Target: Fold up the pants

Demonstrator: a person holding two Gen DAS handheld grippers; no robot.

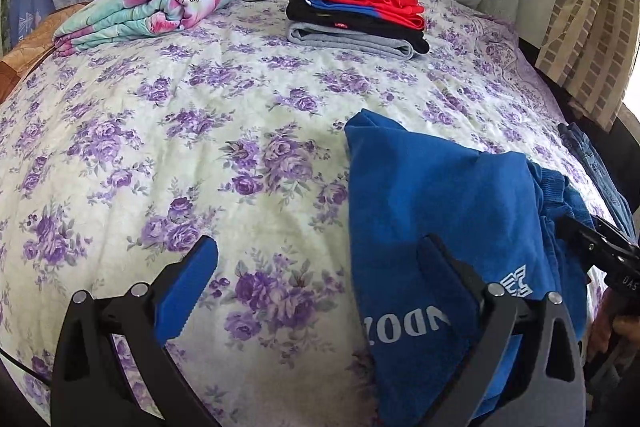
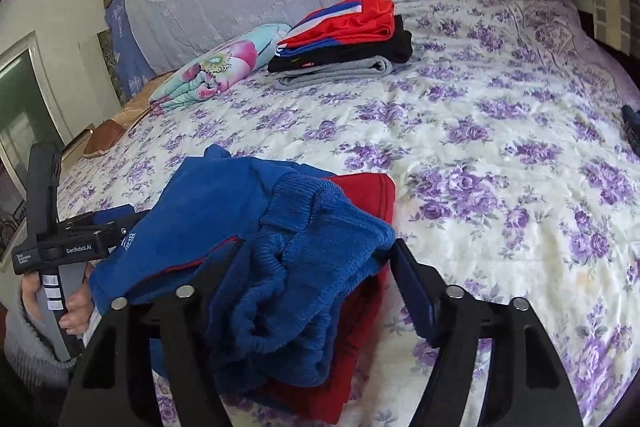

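Clearly, the blue pants are bunched on the floral bed. Waistband ribbing should be pinched fully by the half-open right claw; the left claw gapes empty.

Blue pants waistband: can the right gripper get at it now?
Likely yes: the ribbed waistband already lies between the right gripper's jaws, nothing covering it.

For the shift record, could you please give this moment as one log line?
blue pants: bunched on bed | right hand-held gripper: around waistband | left hand-held gripper: open
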